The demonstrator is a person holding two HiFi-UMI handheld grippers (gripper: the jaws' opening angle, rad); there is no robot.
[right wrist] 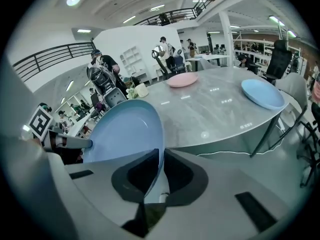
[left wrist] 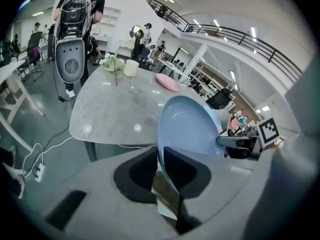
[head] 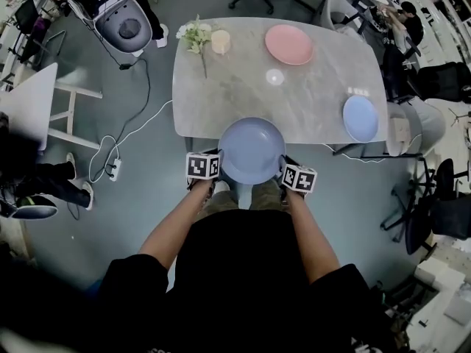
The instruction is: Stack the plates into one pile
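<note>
Large blue plate (head: 252,150), level, mid-air

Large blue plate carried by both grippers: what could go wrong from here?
1. The large blue plate is pinched only at its rim by the left gripper and right gripper, mostly beyond the near edge of the table; a slip would likely drop it to the floor.
2. The small blue plate lies near the table's right edge; stacking there could nudge it off.
</note>
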